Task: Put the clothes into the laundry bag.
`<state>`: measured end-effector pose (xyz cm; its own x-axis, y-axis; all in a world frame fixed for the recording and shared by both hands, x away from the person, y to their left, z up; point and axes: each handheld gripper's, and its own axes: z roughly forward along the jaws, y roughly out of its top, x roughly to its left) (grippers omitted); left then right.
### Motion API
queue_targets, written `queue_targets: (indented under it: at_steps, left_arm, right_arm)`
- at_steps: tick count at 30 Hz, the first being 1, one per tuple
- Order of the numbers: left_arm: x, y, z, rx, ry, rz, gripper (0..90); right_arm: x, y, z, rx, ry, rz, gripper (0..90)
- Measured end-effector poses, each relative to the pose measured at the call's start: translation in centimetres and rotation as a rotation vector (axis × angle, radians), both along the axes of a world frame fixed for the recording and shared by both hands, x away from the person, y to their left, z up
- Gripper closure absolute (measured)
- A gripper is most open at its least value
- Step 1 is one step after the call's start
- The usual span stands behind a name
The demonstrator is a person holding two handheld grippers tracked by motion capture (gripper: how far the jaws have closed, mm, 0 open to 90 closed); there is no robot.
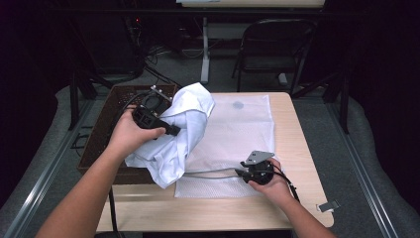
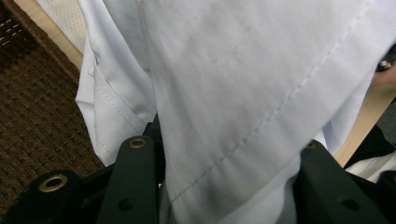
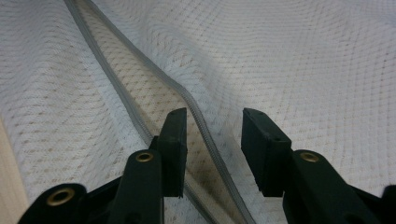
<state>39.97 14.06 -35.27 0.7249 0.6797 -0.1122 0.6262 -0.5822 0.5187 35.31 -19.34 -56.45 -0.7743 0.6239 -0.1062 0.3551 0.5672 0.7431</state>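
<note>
While left tool (image 1: pixel 174 131) grips shirt (image 1: pixel 183 126) | right tool (image 1: pixel 240 173) straddles zipper (image 3: pixel 205 135)

A light wooden desk (image 1: pixel 297 148) carries a white mesh bag (image 1: pixel 242 129) lying flat at its middle; a brown woven basket (image 1: pixel 106 134) sits at its left edge.
</note>
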Motion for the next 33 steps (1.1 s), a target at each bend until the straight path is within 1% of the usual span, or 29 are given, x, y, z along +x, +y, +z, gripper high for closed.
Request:
queue_targets:
  at_steps: [1, 7, 10, 11, 12, 13, 17, 21, 22, 23, 26, 28, 29, 33]
  left_arm:
    - [-0.1, -0.1, 0.0, 0.002, 0.000, -0.004, 61.1]
    - [-0.4, -0.4, -0.3, 0.001, -0.001, -0.018, 61.0]
    - [-0.6, -0.5, -0.4, -0.002, -0.002, -0.022, 61.0]
    - [-0.7, -0.6, -0.4, 0.000, -0.004, -0.028, 61.0]
    - [-0.7, -0.6, -0.4, 0.000, -0.004, -0.028, 61.0]
    - [-0.8, -0.7, -0.5, 0.002, -0.004, -0.032, 61.1]
    - [-1.1, -0.9, -0.6, -0.001, -0.007, -0.040, 61.0]
    - [-1.3, -1.0, -0.9, -0.012, -0.006, -0.047, 61.0]
    - [-1.3, -1.0, -0.9, -0.012, -0.006, -0.047, 61.0]
    - [-1.4, -1.2, -1.1, -0.016, -0.008, -0.052, 61.0]
    - [-1.5, -1.4, -1.3, -0.015, -0.008, -0.056, 61.0]
    - [-1.6, -1.6, -1.5, -0.018, -0.007, -0.062, 61.0]
    - [-1.6, -1.8, -1.7, -0.020, -0.008, -0.065, 61.0]
    - [-1.6, -2.1, -2.2, -0.027, -0.006, -0.067, 61.0]
  right_arm:
    - [0.2, 0.1, -0.1, -0.007, 0.000, 0.000, 60.9]
    - [0.5, 0.5, -0.4, -0.013, 0.007, -0.006, 61.3]
    - [0.6, 0.6, -0.5, -0.014, 0.008, -0.007, 63.6]
    - [0.7, 0.7, -0.5, -0.013, 0.006, -0.001, 67.3]
    - [0.7, 0.7, -0.5, -0.013, 0.006, -0.001, 67.3]
    - [0.7, 0.7, -0.4, -0.012, 0.000, 0.005, 71.8]
    - [0.8, 0.8, -0.3, -0.015, -0.006, 0.014, 78.8]
    - [0.8, 0.8, -0.3, -0.009, 0.007, 0.020, 86.2]
    - [0.8, 0.8, -0.3, -0.009, 0.007, 0.020, 86.2]
    - [0.9, 0.7, -0.3, -0.004, 0.008, 0.023, 88.4]
    - [0.9, 0.7, -0.2, 0.001, 0.013, 0.024, 89.1]
    - [1.0, 0.7, -0.1, -0.007, 0.014, 0.031, 89.3]
    - [1.1, 0.8, 0.1, -0.010, 0.010, 0.042, 89.3]
    - [1.5, 0.8, 0.6, -0.004, 0.002, 0.046, 89.3]
